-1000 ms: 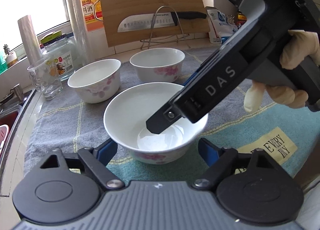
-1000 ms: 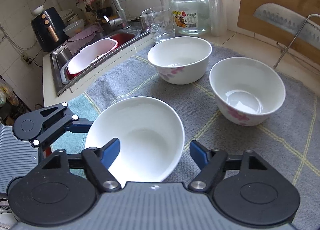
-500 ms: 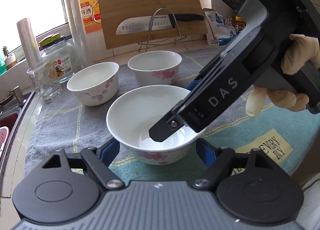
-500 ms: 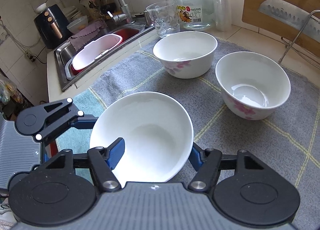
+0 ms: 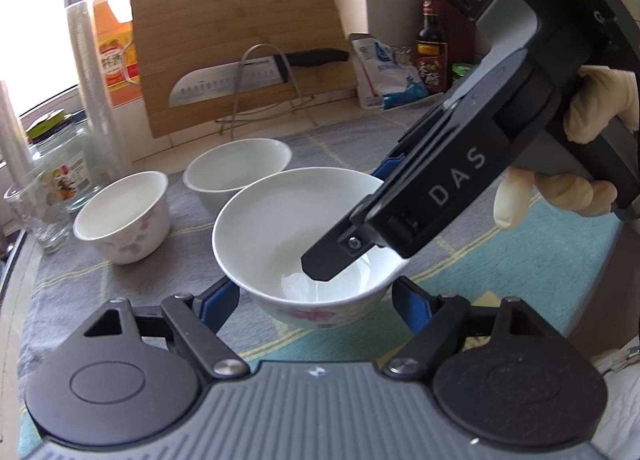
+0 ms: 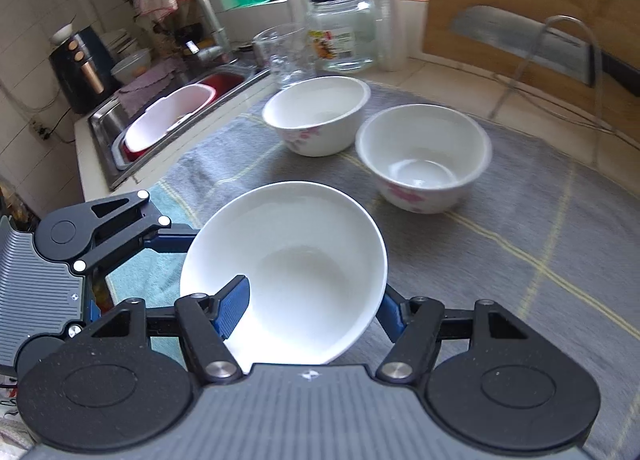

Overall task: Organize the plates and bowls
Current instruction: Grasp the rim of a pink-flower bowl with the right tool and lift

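Observation:
Three white bowls with pink flowers are on a grey towel [image 5: 340, 140]. The near bowl [image 5: 280, 228] sits between my left gripper's [image 5: 314, 304] blue fingers, which press on its two sides. My right gripper [image 5: 356, 216] comes in from the right, held by a gloved hand [image 5: 592, 108]. It is shut on that bowl's rim, one finger inside and one outside. In the right wrist view the near bowl [image 6: 304, 260] looks tilted in my right gripper [image 6: 312, 308]. The other two bowls [image 6: 316, 112] [image 6: 424, 156] stand upright behind.
A glass cup [image 6: 286, 56] and a jar [image 6: 344, 40] stand at the towel's far left edge. The sink [image 6: 160, 120] with a pink basin is to the left. A cutting board [image 5: 240, 60], knife [image 5: 240, 80], wire rack and bottles [image 5: 430, 44] line the back wall.
Both grippers closed in on the near bowl, the left on its sides, the right on its rim. Together they have carried it to the right relative to the two back bowls.

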Tool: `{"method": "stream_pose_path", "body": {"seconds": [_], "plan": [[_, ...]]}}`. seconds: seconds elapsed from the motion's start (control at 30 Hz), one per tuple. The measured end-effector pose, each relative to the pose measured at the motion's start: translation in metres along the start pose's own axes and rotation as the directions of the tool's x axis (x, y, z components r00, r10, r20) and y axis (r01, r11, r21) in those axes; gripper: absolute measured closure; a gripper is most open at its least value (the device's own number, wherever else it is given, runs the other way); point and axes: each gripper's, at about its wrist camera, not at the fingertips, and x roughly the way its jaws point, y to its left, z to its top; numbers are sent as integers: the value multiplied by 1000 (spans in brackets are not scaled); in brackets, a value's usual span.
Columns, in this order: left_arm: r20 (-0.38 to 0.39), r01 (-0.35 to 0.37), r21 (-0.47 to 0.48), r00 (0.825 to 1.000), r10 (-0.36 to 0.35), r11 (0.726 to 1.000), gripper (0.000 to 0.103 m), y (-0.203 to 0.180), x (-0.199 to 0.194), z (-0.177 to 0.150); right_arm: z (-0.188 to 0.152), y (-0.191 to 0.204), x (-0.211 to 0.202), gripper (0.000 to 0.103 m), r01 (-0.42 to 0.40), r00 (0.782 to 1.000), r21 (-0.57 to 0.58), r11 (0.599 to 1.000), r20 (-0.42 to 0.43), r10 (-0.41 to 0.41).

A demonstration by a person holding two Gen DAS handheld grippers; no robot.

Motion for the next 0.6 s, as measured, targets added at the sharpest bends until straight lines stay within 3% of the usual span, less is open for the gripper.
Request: {"method": "stream_pose_path", "body": {"seconds": [0.23,0.6], "plan": [[8,79,32,997,-79,996,20,-25,14,12,-18,-20,-24,31,67,998,44,997,1,-67],[-25,161,38,987,-160,986,20,-46,31,16,-42,-40,-38,31,102,995,100,990,-28,-99]]}}
